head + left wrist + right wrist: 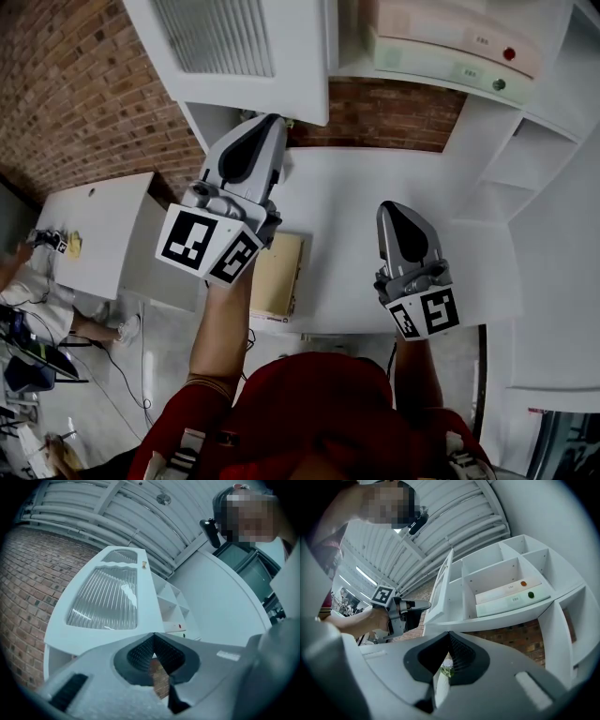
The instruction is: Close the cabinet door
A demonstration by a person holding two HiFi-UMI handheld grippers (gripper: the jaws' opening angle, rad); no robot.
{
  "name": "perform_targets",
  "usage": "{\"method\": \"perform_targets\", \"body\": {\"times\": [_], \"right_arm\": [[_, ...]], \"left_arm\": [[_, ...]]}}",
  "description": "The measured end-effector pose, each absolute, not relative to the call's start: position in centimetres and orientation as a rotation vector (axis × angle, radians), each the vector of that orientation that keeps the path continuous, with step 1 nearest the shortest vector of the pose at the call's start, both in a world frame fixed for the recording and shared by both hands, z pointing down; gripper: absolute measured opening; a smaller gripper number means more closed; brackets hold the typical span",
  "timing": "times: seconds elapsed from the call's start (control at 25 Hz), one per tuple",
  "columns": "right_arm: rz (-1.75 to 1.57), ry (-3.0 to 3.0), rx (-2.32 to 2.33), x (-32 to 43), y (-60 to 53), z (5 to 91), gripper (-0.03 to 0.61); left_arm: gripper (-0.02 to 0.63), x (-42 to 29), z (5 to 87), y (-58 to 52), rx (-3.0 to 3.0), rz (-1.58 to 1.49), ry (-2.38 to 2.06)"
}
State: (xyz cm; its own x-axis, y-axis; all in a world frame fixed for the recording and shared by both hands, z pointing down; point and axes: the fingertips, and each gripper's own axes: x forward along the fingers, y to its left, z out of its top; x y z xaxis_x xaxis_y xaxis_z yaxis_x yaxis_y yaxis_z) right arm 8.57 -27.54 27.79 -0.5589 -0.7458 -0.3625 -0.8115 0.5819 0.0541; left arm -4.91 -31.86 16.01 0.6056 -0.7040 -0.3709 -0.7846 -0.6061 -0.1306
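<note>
Quick status from my end. The cabinet door (234, 56) is not shut. It stands swung right out from the left end of the cabinet (441, 89), up above the white desk (375, 178). In the head view I'm looking up at its ribbed glass panel (216, 33).

My left tongs (270, 122) are raised to the door's bottom corner, tip just at its lower edge. I honestly can't tell whether the tip touches the door or is only just beside it. The jaws are pinched fully together with nothing in them. In the left gripper view the pads meet at the tip, and a sliver of brick shows through the slot lower down.

My right tongs (392, 211) hang lower and further right over the desk, well apart from the door. They look pinched together too, with the pads meeting at the tip and nothing gripped.

Inside the open cabinet, 2 flat boxes are stacked on a shelf. The pinkish box (450, 37) with a red dot is on top, and the pale green box (441, 67) with a green dot is under it. The compartments to the right of them look bare.

There's a brick wall (75, 84) behind it all, a small white side table (103, 225) off to the left, and a wooden panel (277, 277) under the desk edge.
</note>
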Motion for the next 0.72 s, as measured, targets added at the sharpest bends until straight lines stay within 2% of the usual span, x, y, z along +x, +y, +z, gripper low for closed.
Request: {"method": "perform_targets", "body": {"times": [0.72], "right_arm": [[0.279,2.528,-1.286,10.3,-30.7,28.6,0.014]], "left_arm": [[-0.002,-2.8,17.7,-37.3,-2.574,0.354,1.278]]}}
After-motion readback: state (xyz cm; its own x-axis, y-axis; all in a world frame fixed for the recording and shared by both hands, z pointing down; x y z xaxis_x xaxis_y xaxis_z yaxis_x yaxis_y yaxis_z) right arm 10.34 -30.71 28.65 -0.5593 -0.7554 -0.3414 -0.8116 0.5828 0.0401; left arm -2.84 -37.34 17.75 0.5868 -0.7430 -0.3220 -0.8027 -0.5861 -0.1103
